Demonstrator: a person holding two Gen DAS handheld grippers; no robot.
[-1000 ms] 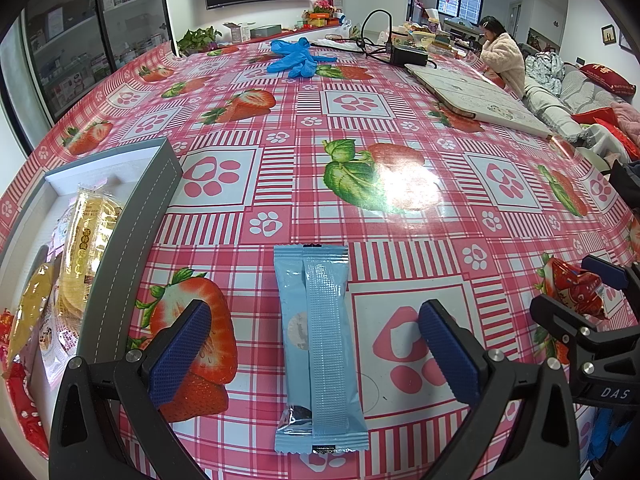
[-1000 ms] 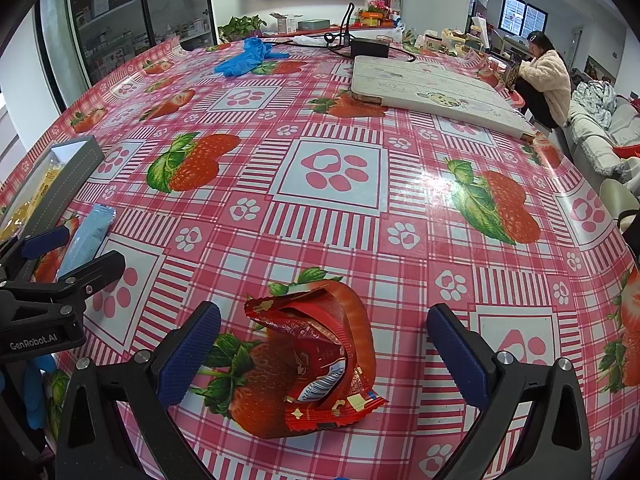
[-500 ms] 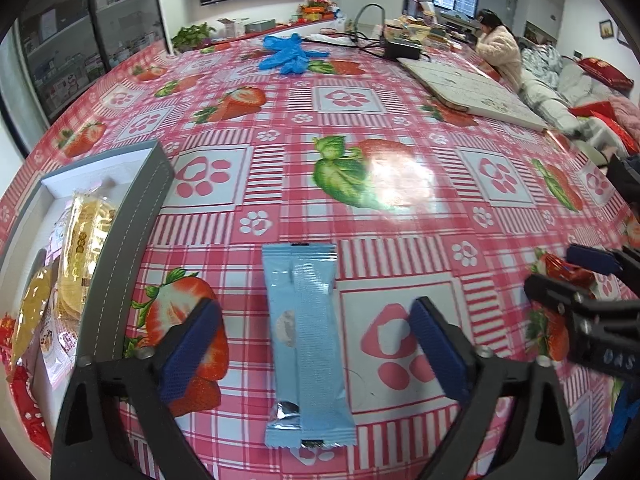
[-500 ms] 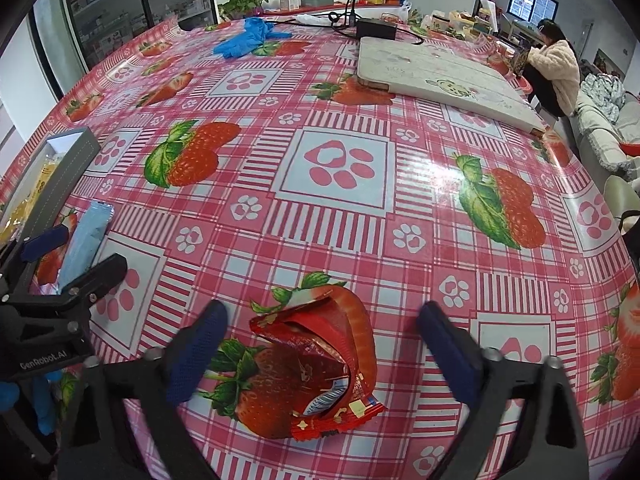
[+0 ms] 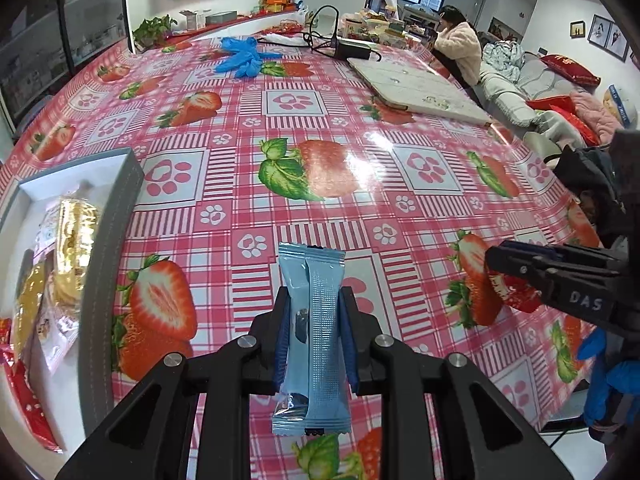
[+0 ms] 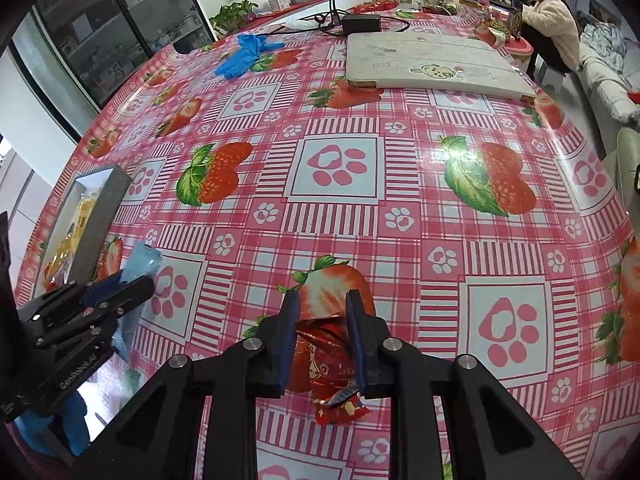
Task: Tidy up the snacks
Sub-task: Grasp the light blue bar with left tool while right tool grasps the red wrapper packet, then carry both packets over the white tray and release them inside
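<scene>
My left hand-held gripper (image 5: pixel 314 338) has its jaws closing, and the pads are already pressing both sides of the light-blue snack sachet (image 5: pixel 314 328), which stands between them with its top edge poking out ahead and its bottom seal hanging toward me. My right hand-held gripper (image 6: pixel 322 336) is clamped on the crumpled red snack packet (image 6: pixel 326 364), whose torn-looking lower end sticks out beneath the pads. Both packets look clear of the desk (image 5: pixel 320 120), or nearly so, though I cannot say for certain from these angles.

Outward to my left sits the grey box (image 5: pixel 110 248), open-topped and lined in white. It already holds several snacks: I make out a gold-wrapped pack (image 5: pixel 74 236), a yellowish one below it and some red wrapping at the near end; the overlap keeps me from a firm count.

So I judge the job partly done: some snacks are boxed, two are in my grip, and both still need carrying over the grey wall and releasing inside. I see no other loose snacks on the cloth nearby.

Counted: two grippers, one blue sachet, one red packet, one box. Farther off lie one bundle of blue gloves (image 5: pixel 244 56) and one white board (image 6: pixel 432 64); a person sits beyond the far edge.
</scene>
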